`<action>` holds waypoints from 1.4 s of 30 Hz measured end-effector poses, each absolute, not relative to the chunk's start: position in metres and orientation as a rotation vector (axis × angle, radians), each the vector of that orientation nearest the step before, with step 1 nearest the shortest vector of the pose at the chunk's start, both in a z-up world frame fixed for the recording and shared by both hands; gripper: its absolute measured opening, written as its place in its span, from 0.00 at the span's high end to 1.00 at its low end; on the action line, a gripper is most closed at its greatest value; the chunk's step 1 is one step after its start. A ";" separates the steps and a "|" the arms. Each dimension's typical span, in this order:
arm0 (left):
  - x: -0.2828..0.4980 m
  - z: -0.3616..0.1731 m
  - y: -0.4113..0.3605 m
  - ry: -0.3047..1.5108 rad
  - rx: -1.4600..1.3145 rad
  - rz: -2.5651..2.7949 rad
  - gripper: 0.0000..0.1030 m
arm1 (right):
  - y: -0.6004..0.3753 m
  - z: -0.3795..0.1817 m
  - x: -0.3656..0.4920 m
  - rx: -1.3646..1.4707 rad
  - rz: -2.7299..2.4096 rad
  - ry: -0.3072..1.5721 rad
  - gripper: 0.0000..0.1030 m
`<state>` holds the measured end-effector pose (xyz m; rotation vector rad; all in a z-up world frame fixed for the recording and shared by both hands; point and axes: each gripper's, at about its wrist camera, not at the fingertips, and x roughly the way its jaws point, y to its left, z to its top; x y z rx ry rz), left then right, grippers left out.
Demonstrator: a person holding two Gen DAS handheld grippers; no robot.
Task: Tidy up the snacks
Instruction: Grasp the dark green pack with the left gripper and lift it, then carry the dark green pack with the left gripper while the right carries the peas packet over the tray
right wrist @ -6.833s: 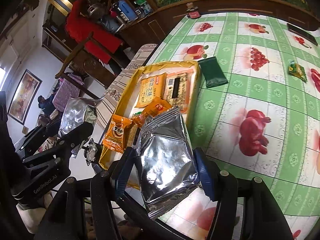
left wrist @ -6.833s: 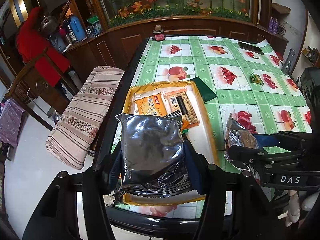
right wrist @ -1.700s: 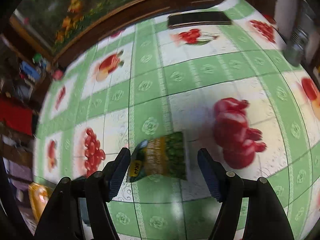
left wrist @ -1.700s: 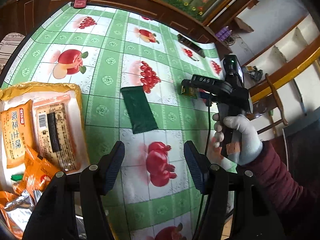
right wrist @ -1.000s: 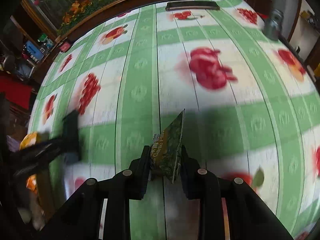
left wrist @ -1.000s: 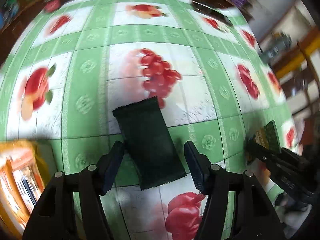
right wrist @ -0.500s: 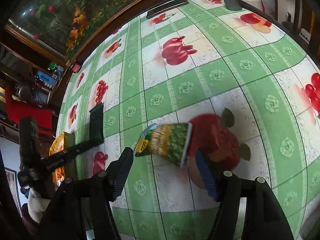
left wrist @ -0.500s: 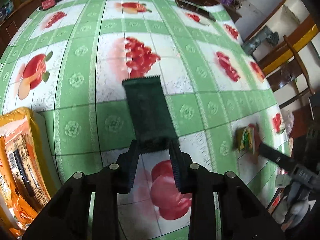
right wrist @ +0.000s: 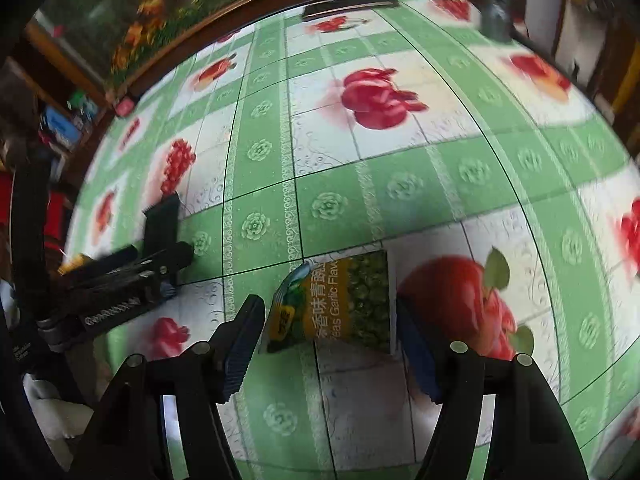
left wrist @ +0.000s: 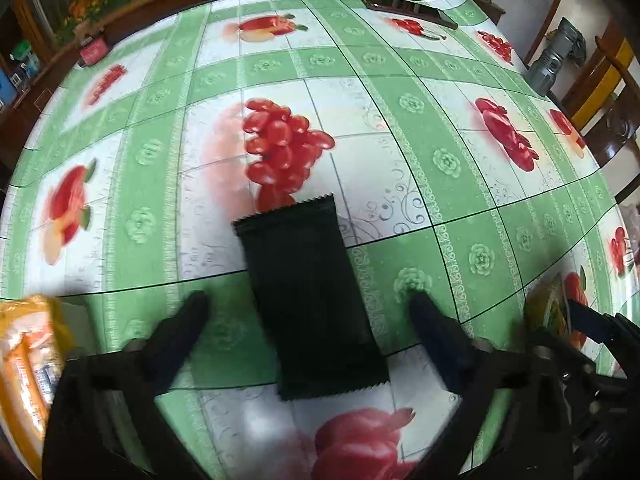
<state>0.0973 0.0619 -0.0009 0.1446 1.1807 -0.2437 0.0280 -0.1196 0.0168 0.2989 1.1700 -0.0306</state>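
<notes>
A dark green snack packet (left wrist: 304, 264) lies flat on the fruit-print tablecloth (left wrist: 420, 152). My left gripper (left wrist: 306, 300) straddles it; its jaws are opening wide and the blurred fingers (left wrist: 188, 320) stand clear of the packet's sides. A green pea packet (right wrist: 352, 296) with "Garlic Flavor" print lies flat between the fingers of my right gripper (right wrist: 328, 306), which is open. In the right wrist view the left gripper (right wrist: 160, 258) and dark packet (right wrist: 162, 220) sit at the left. The pea packet (left wrist: 554, 308) shows at the left wrist view's right edge.
A yellow tray (left wrist: 48, 308) of orange snack packs sits at the lower left. A dark phone (left wrist: 408, 10) lies by the far edge, a red-lidded jar (left wrist: 94, 50) at the far left. A grey metal object (left wrist: 552, 64) and a wooden chair (left wrist: 612, 92) stand off the right side.
The left gripper, shut on the dark packet half a second ago, has let go and spread wide; the packet lies flat. The right gripper released the pea packet earlier and stays open over it.
</notes>
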 end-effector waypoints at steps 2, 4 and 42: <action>0.099 -0.002 0.065 1.168 0.136 -0.253 0.00 | -0.114 0.016 0.030 0.259 -0.043 1.162 0.40; 0.100 0.000 0.067 1.174 0.147 -0.258 0.12 | -0.111 0.017 0.031 0.239 -0.043 1.152 0.44; -0.104 0.127 0.089 1.013 -0.173 -0.276 0.59 | -0.138 0.077 -0.093 0.311 0.280 1.124 0.55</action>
